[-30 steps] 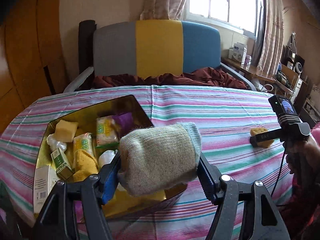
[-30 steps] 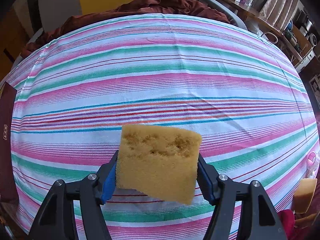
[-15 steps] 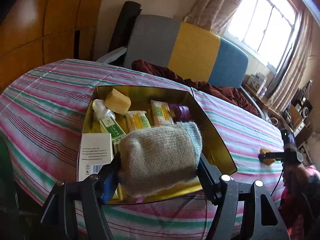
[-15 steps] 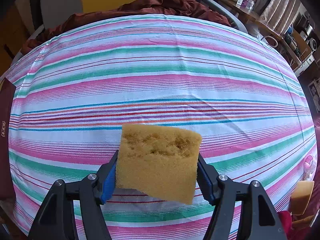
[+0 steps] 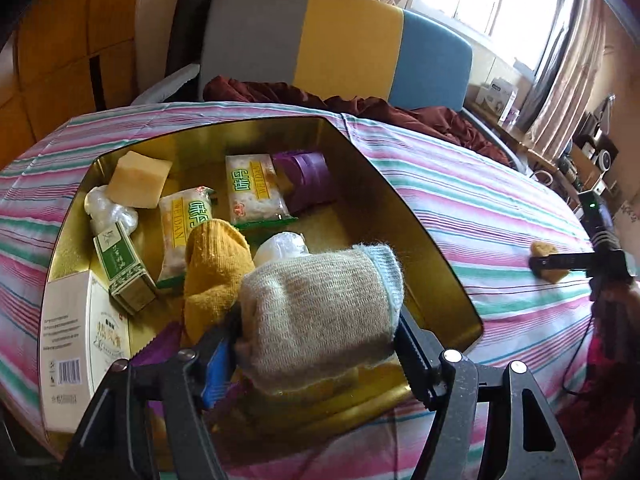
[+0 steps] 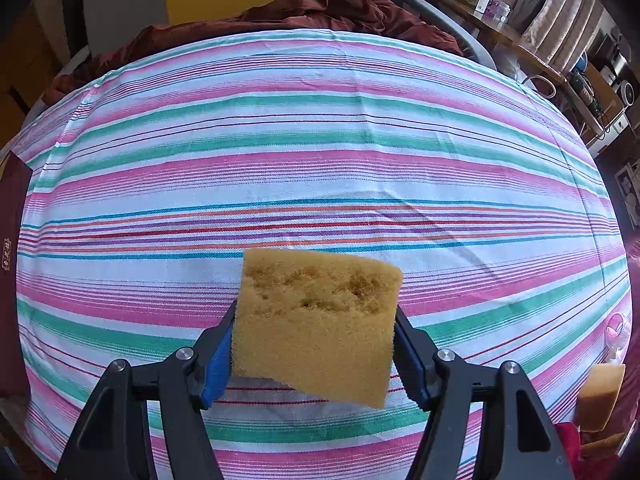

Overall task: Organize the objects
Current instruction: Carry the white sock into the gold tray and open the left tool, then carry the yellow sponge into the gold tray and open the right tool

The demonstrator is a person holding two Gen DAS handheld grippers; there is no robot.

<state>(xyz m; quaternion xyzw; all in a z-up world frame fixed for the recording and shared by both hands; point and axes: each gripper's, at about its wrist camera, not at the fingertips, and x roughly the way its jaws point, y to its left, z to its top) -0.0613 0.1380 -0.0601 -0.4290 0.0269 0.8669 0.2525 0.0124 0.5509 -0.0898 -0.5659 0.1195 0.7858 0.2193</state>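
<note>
The left hand-held gripper (image 5: 318, 354) clamps a rolled beige knit sock (image 5: 320, 316), its long axis running across the jaws and its pale blue cuff pointing right. The fuzzy, ribbed bundle hangs over the near end of a gold tin (image 5: 420, 216) that sits on the striped counter (image 5: 480, 200); it hides the tin's near floor. The right hand-held gripper (image 6: 316, 356) grips a yellow sponge (image 6: 316, 324) with a pitted top, its broad face tilted, above the cloth. Another sponge (image 6: 600, 396) is cut off at the right edge.
</note>
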